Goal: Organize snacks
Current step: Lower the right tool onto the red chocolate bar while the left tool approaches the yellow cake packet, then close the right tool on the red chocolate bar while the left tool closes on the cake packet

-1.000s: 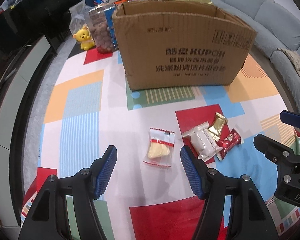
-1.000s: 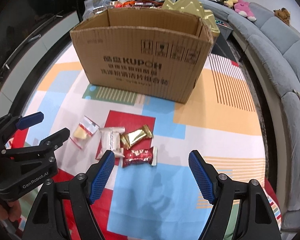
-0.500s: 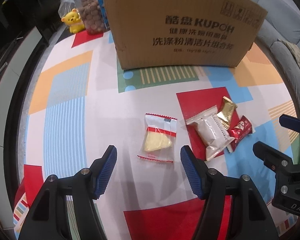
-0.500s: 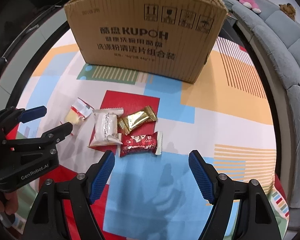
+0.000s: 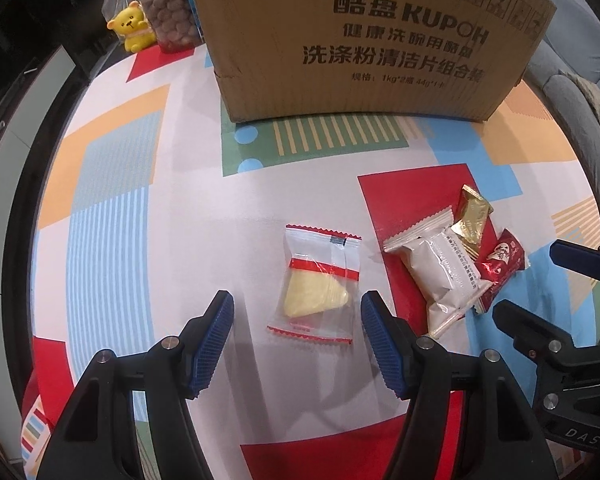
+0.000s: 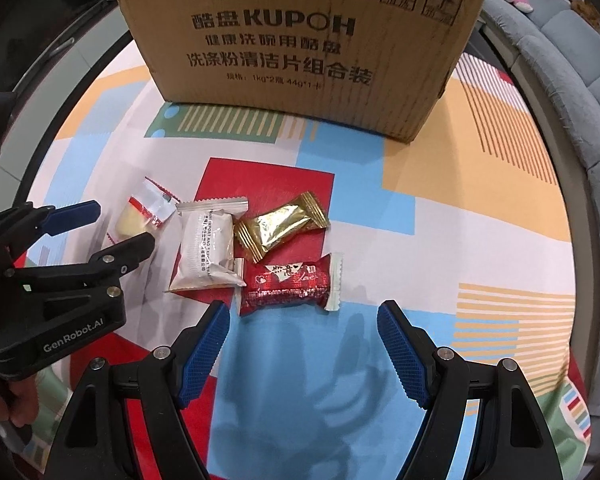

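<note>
4 wrapped snacks lie loose on the patterned counter (image 5: pixel 112 216) in front of the cardboard box (image 5: pixel 364 40), none of them packed yet. The clear packet (image 5: pixel 318 280), with its yellow wedge inside, sits nearest the box's left corner and a little apart from the others; the white packet (image 6: pixel 206 250), gold packet (image 6: pixel 282 226) and red packet (image 6: pixel 290 284) huddle together before the box's middle, edges touching or overlapping.

The left claw (image 5: pixel 296 334) hangs over the clear packet with its blue pads apart, 1 on either side of the packet's lower half, nothing clamped. The right claw (image 6: pixel 303 344) is likewise apart and empty, poised just short of the red packet, which lies off-centre toward its left pad.

Judging from this, each claw is lining up its own pick. For the left, the packet looks centred, so sink straight down and pinch across the wedge, not the flimsy sealed edge. For the right, nudge toward the box and slightly left before closing, so the pads straddle the red packet alone; its corner meets the white packet, and a sloppy close would likely drag both.
</note>
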A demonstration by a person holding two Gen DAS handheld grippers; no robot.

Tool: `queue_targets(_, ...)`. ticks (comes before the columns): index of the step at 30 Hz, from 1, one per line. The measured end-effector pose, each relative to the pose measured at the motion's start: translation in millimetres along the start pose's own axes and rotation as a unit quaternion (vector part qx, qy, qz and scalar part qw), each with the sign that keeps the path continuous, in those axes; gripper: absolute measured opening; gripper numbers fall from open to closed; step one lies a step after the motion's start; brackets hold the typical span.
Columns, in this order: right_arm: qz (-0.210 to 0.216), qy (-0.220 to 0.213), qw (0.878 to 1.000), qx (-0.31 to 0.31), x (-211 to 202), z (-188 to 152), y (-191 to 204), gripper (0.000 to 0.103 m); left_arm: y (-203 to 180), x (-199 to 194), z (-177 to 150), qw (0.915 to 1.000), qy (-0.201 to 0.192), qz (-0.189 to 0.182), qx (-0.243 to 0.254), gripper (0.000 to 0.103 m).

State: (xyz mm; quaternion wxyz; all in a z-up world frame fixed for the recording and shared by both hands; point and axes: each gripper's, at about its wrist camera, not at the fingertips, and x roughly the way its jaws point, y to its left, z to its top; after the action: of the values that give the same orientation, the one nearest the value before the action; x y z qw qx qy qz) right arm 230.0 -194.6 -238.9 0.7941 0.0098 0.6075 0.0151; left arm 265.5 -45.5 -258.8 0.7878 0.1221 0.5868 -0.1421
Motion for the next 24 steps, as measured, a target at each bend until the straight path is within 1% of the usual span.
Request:
queue_targets(4, 0.005, 0.009, 1.0, 0.002, 8, 3, 0, 0.077, 1, 5, 0, 1.0, 0.004, -0.001, -0.002, 0.065)
queue_targets(9, 0.008, 0.019, 1.0, 0.005, 19, 6, -2, 0.077, 4, 7, 5, 1.0, -0.001, -0.008, -0.006, 0.066)
queue_targets(15, 0.008, 0.018, 1.0, 0.011, 25, 13, -5, 0.077, 8, 11, 9, 0.9999, -0.007, -0.014, -0.004, 0.064)
queue_targets(18, 0.002, 0.016, 1.0, 0.011, 27, 17, -6, 0.077, 8, 11, 10, 0.9998, -0.009, -0.017, 0.002, 0.061)
queue_targets(20, 0.002, 0.015, 1.0, 0.012, 29, 21, -10, 0.076, 6, 10, 10, 0.9997, -0.011, -0.019, 0.008, 0.054)
queue_targets(21, 0.002, 0.014, 1.0, 0.012, 29, 21, -11, 0.075, 4, 9, 9, 0.9997, -0.012, -0.02, 0.01, 0.052)
queue_targets(23, -0.002, 0.011, 1.0, 0.01, 29, 21, -9, 0.07, 1, 8, 8, 0.9996, -0.014, -0.022, 0.014, 0.045)
queue_targets(24, -0.004, 0.009, 1.0, 0.01, 28, 21, -9, 0.066, -2, 7, 7, 0.9995, -0.015, -0.022, 0.017, 0.043)
